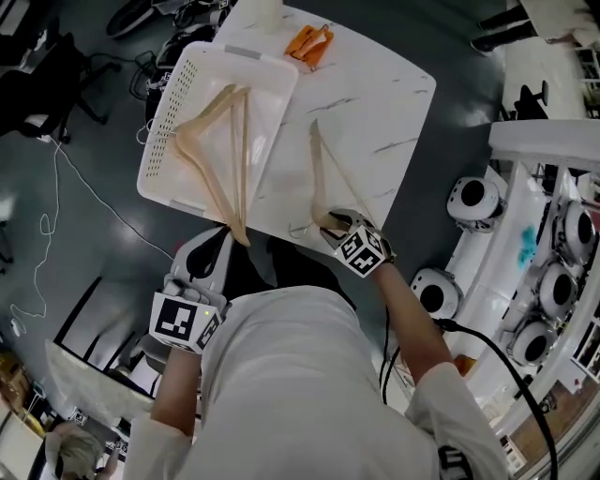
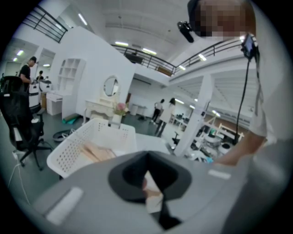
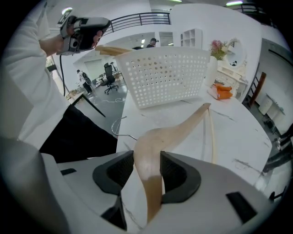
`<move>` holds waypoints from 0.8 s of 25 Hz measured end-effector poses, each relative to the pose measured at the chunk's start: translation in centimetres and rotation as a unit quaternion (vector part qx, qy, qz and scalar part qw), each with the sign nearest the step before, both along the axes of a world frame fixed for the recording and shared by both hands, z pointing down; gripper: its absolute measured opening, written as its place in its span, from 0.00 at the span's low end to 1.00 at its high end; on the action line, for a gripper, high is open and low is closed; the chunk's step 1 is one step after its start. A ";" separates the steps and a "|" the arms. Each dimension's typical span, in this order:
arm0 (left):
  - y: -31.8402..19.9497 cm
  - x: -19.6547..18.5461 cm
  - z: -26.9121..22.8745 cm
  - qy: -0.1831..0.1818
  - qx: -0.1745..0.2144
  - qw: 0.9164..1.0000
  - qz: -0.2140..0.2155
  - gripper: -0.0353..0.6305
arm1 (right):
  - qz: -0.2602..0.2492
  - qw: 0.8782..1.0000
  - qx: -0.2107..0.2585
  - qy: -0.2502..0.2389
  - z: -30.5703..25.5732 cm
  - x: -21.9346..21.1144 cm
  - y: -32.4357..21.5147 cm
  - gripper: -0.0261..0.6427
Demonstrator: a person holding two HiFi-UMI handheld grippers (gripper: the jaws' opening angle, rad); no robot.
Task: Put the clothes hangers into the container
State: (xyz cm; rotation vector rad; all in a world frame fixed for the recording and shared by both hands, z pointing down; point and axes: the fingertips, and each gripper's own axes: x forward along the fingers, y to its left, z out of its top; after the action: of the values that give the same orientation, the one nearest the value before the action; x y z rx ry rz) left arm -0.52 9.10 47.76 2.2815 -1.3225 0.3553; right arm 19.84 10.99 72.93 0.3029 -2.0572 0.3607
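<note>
A white perforated basket (image 1: pixel 187 75) sits on the marble table (image 1: pixel 375 103), overhanging its left edge. One wooden hanger (image 1: pixel 211 112) lies in the basket with one arm running out over the near rim, and my left gripper (image 1: pixel 225 239) is shut on that arm's end. In the left gripper view a pale piece of wood shows between the jaws of the left gripper (image 2: pixel 149 183). A second wooden hanger (image 1: pixel 314 169) lies on the table. My right gripper (image 1: pixel 336 225) is shut on its near shoulder, beside the wire hook. In the right gripper view both pads of the right gripper (image 3: pixel 147 167) press on this hanger (image 3: pixel 183 125).
An orange object (image 1: pixel 309 42) lies at the table's far edge beside a white vessel (image 1: pixel 258 9). White round-headed machines (image 1: pixel 473 199) stand to the right of the table. Cables (image 1: pixel 56 187) trail over the dark floor on the left, near a black chair (image 1: pixel 47 84).
</note>
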 end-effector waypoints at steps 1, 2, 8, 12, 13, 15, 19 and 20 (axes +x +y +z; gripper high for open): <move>-0.1 0.0 -0.2 0.000 0.002 1.000 0.001 0.05 | 0.007 1.000 0.001 -0.005 -0.5 0.0 -0.2 0.30; -0.3 0.1 -0.3 0.001 0.004 1.000 0.002 0.05 | 0.014 1.000 0.001 -0.010 -1.0 0.0 -0.5 0.30; -1.5 0.0 -1.3 0.002 0.013 1.000 0.011 0.05 | 0.087 0.993 -0.023 -0.073 -4.4 -0.7 -2.3 0.30; -2.2 -0.6 -1.7 0.002 0.015 1.000 0.016 0.05 | 0.124 0.985 -0.036 -0.117 -7.1 -1.7 -3.3 0.30; -2.4 -0.8 -1.8 0.002 0.016 1.000 0.017 0.05 | 0.128 0.984 -0.034 -0.123 -7.6 -2.0 -3.5 0.30; -2.8 -1.2 -2.0 0.003 0.019 1.000 0.020 0.05 | 0.134 0.982 -0.031 -0.133 -8.8 -2.6 -4.0 0.30; -3.8 -1.8 -2.5 0.006 0.026 0.999 0.028 0.05 | 0.148 0.977 -0.023 -0.153 -10.9 -3.6 -5.0 0.30; -4.0 -2.0 -2.6 0.007 0.028 0.999 0.030 0.05 | 0.153 0.975 -0.021 -0.158 -11.4 -3.8 -5.3 0.30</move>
State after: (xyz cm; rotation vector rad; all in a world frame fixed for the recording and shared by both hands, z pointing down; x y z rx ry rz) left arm -2.50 5.12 45.15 2.3693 -1.2749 0.3267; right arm 16.06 5.72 61.51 0.5698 -2.3124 0.6753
